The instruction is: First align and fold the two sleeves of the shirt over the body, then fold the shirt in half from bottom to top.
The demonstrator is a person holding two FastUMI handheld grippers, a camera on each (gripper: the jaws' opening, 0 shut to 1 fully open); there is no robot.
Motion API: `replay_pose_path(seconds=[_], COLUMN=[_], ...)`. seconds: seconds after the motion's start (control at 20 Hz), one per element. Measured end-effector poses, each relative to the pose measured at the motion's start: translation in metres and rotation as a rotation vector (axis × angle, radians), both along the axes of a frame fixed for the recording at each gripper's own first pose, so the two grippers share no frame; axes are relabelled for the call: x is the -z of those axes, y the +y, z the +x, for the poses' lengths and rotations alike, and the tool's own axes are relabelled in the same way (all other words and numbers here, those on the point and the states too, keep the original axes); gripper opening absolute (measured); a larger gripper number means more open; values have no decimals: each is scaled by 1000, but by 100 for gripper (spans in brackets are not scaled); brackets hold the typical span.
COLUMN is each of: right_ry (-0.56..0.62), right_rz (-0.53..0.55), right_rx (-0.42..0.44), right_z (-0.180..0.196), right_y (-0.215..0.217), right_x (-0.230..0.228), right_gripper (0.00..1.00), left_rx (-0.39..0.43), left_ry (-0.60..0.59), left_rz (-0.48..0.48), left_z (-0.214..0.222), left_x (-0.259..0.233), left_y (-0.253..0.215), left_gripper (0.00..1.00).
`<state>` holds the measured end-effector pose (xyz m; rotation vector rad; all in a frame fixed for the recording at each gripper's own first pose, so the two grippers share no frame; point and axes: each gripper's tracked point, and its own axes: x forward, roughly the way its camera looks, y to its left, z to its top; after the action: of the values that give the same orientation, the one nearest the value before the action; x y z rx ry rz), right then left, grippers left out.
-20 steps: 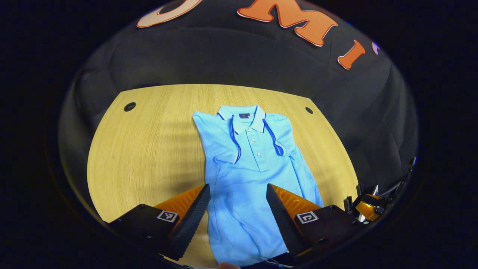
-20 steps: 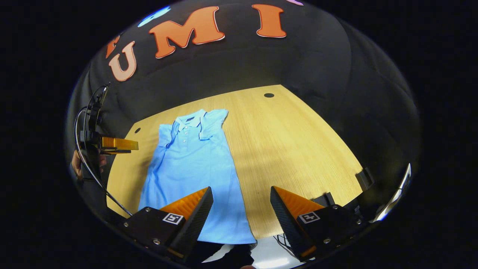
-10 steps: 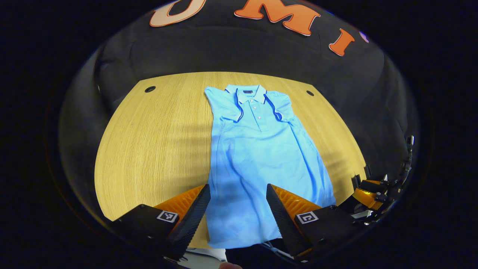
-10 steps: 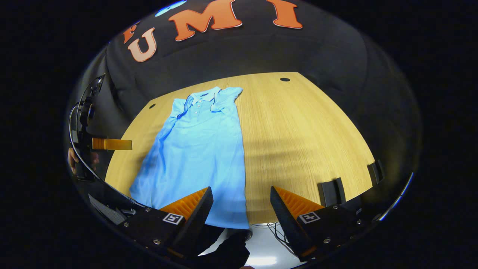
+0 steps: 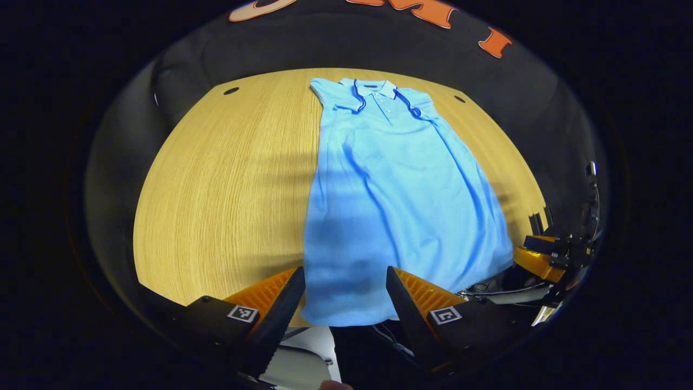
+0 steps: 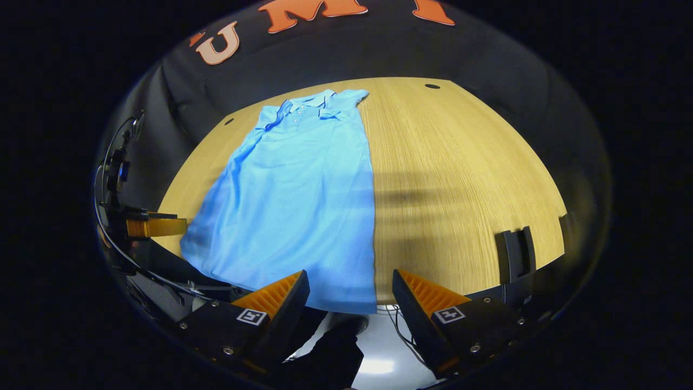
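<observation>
Left gripper view: your left gripper (image 5: 345, 295) is spread wide and empty over the hem of the light blue polo shirt (image 5: 395, 189), flat on the pale wooden table (image 5: 227, 184) — sleeves look folded in.

Right gripper view: right gripper (image 6: 350, 298) is wide too — I'd say grab both hem corners next.

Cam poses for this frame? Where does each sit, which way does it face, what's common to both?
Left gripper view: rides the left gripper, at the near table edge, facing along the shirt from hem to collar; own jaws open; right gripper at right.
Right gripper view: rides the right gripper, near edge, facing across the table, shirt left of centre; own jaws open; left gripper at left.
Shared: shirt, table, booth wall.
</observation>
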<state>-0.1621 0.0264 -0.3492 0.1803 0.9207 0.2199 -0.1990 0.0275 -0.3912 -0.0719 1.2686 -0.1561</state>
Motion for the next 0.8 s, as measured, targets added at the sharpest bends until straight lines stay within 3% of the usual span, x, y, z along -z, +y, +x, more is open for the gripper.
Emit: replay_pose_path(seconds=[0.45, 0.55, 0.8], right_ry=[60, 61, 92], right_rz=[-73, -109, -150], right_rx=[-11, -8, 31], right_z=[-3, -2, 1], right_y=[10, 7, 0], right_x=[22, 24, 26], right_gripper=[91, 86, 58], left_rx=[62, 63, 44], left_ry=[85, 93, 100], left_rz=[90, 99, 82], left_z=[-28, -30, -32], left_x=[35, 40, 43], left_y=[20, 23, 16], left_gripper=[100, 100, 99])
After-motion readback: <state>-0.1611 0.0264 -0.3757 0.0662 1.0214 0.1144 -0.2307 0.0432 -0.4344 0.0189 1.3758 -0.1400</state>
